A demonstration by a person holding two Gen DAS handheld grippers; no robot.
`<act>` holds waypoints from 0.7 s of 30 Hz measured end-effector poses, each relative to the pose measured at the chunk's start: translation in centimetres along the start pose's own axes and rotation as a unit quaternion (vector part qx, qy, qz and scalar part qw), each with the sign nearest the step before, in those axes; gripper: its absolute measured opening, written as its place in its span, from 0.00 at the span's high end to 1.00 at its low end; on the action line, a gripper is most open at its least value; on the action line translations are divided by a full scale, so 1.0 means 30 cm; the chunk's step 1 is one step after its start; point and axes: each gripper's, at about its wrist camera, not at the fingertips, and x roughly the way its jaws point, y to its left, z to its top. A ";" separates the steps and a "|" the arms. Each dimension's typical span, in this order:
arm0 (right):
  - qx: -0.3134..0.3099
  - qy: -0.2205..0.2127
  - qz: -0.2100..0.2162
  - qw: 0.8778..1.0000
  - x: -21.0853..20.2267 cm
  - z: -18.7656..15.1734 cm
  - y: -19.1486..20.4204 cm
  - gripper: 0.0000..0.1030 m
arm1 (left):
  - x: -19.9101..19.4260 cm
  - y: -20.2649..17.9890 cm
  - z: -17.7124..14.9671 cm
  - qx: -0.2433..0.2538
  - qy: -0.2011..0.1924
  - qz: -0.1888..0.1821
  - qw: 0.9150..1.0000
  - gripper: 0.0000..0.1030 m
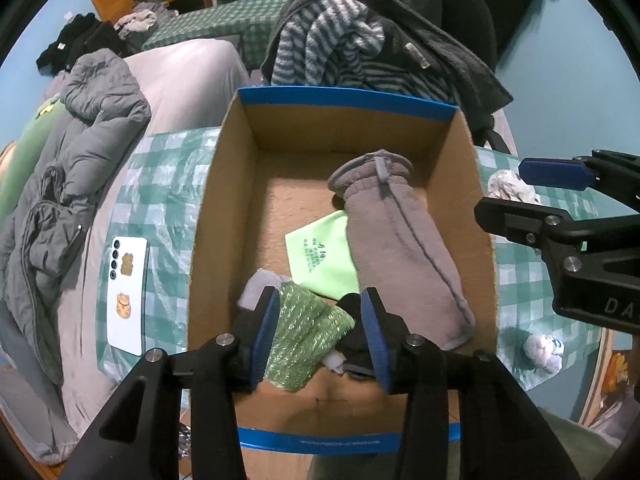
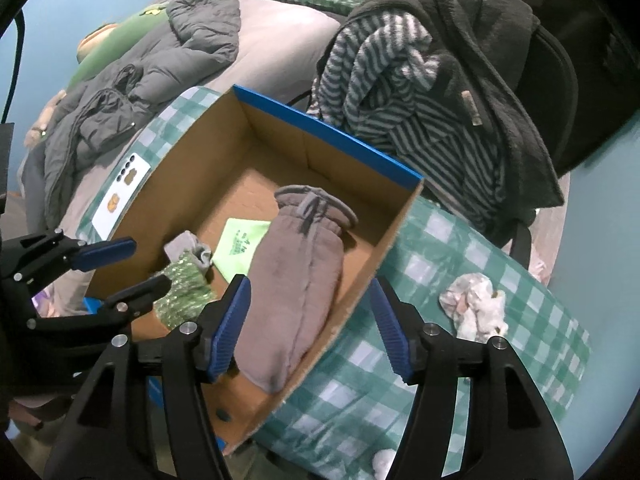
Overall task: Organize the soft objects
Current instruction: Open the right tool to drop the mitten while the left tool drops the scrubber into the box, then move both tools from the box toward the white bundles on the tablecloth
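Note:
A cardboard box [image 1: 224, 208] with blue rim tape sits on a green checked tablecloth. Inside lie a grey fleece mitten [image 1: 404, 248], a light green cloth [image 1: 320, 256], a sparkly green soft item [image 1: 304, 332] and a small dark item [image 1: 352, 344]. My left gripper [image 1: 320, 308] is open above the box's near end, its jaws astride the sparkly and dark items. My right gripper [image 2: 310, 304] is open over the box's right wall [image 2: 360, 280], above the mitten [image 2: 296, 276]. It also shows at the right of the left wrist view [image 1: 532, 192].
A white phone [image 1: 126, 292] lies on the cloth left of the box. Crumpled white soft items [image 2: 476, 308] [image 1: 544, 348] lie on the table right of the box. A chair with striped and dark fleece clothes [image 1: 360, 40] stands behind. A grey jacket [image 1: 80, 152] lies on the bed at left.

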 end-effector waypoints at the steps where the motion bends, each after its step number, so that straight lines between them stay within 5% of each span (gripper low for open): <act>1: 0.001 0.000 0.000 1.000 -0.004 -0.005 -0.006 0.38 | -0.005 -0.010 -0.001 0.003 -0.001 0.001 1.000 0.58; 21: 0.039 0.004 -0.011 0.999 -0.095 -0.170 -0.166 0.37 | -0.044 -0.222 -0.032 0.042 0.006 -0.012 0.999 0.58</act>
